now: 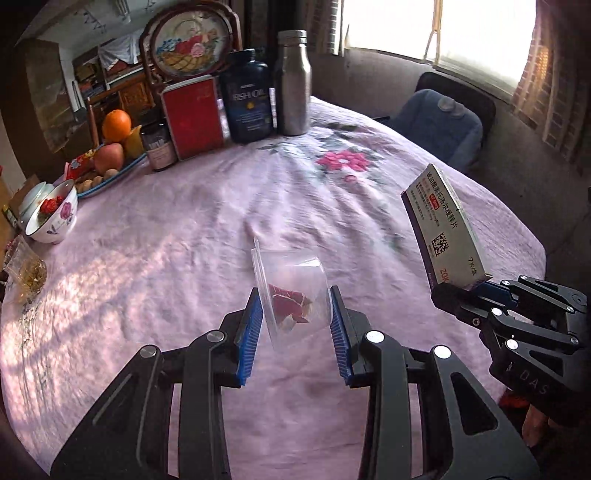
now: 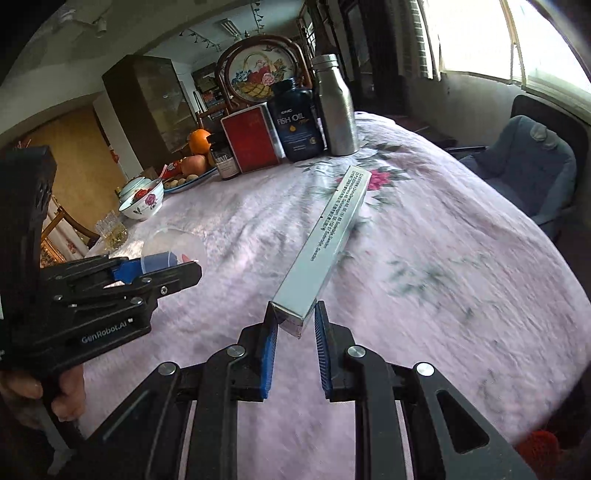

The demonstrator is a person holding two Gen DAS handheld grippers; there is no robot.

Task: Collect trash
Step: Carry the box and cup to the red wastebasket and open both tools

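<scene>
Right now my left gripper (image 1: 293, 314) is clamped on a clear plastic cup (image 1: 291, 291) with a red scrap inside, and my right gripper (image 2: 295, 325) pinches the end of a flat medicine box (image 2: 325, 240), both lifted above the pink flowered tablecloth (image 1: 184, 229). Both pieces look collected, I'd judge; dropping them somewhere is left, and no bin shows. Further off a crumpled wrapper (image 1: 26, 273) lies near a flowered bowl (image 1: 51, 214), perhaps more trash. Beyond stand a steel bottle (image 1: 293, 85), fish-oil jar (image 1: 247, 99) and fruit tray (image 1: 107, 173); a window (image 1: 443, 29) lights the room.
</scene>
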